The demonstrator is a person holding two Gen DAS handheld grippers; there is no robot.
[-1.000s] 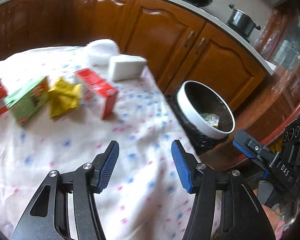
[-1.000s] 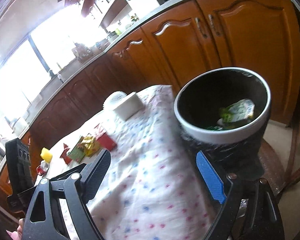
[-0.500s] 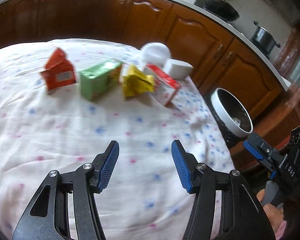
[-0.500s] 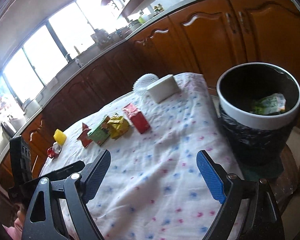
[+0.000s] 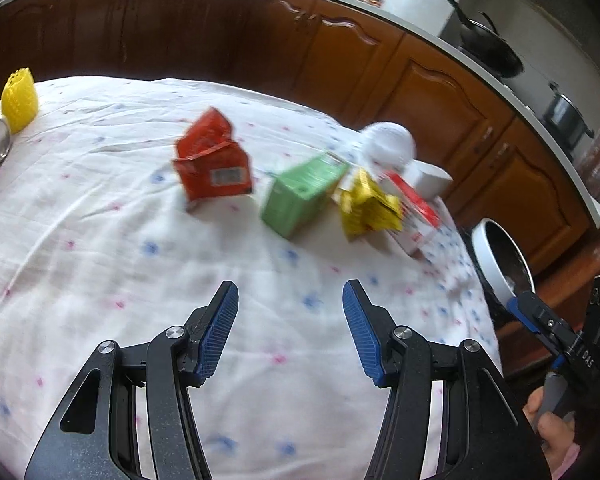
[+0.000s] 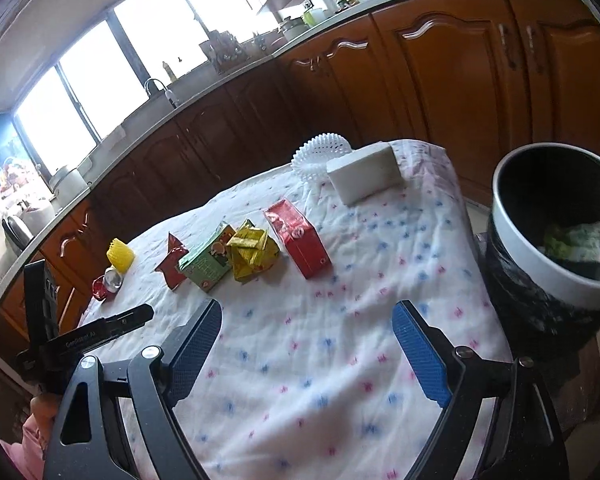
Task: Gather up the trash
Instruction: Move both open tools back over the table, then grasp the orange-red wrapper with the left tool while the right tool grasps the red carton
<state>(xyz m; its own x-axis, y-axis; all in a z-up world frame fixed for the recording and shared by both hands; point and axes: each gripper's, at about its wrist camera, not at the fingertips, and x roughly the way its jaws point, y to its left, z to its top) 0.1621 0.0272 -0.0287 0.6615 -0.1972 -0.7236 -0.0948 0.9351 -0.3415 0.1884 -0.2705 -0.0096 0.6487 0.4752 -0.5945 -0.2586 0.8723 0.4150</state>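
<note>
Counting two red cartons point(image 6: 300, 238), one green carton point(image 6: 208, 266), one bin point(image 6: 556, 296)

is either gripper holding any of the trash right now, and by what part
Nothing is held. The left gripper and right gripper both stand open over the tablecloth, nothing between their fingers.
</note>
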